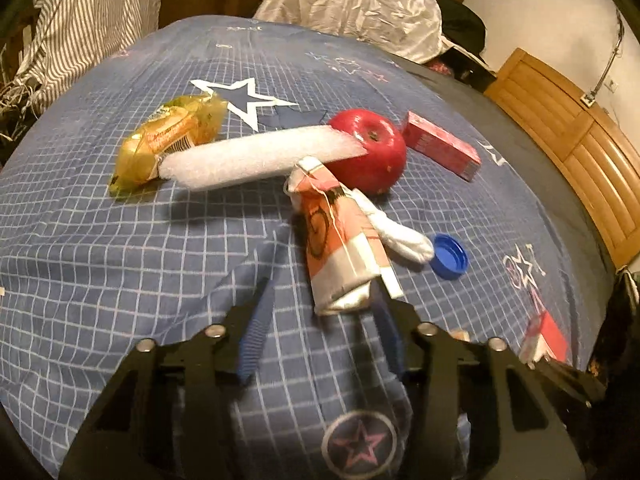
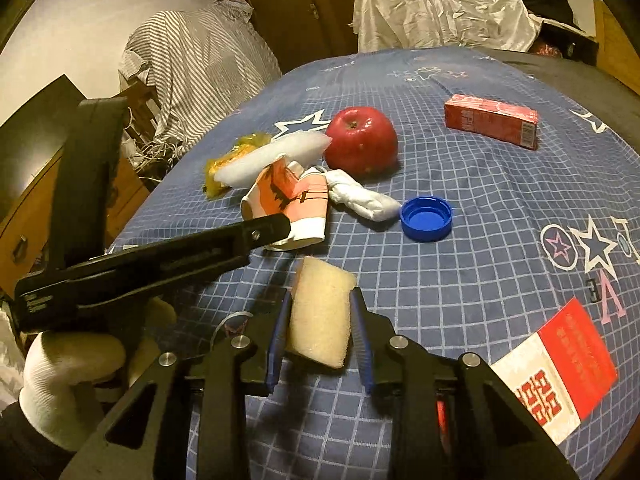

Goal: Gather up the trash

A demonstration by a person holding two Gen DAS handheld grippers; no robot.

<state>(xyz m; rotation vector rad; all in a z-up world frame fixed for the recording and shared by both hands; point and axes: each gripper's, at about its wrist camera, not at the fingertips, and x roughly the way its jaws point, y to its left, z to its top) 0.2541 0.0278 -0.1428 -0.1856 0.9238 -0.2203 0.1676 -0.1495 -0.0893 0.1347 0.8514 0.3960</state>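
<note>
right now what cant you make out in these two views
- Left gripper: the left wrist view blurs its far finger, so a grip on the pink wrapper is unclear.
- Yellow packet: in the right wrist view, the white foam strip covers most of it.
- Red and white box: the left wrist view hides its lower part behind the gripper body.
- Sponge in the right gripper: its underside is unseen.

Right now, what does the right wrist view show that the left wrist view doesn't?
Only the right wrist view: the right hand-held gripper shut on a foam block, and a gloved hand. Only the left wrist view: the orange crumpled wrapper between its fingers, one touching. Both: the apple, blue cap, red box on the bedspread.
</note>
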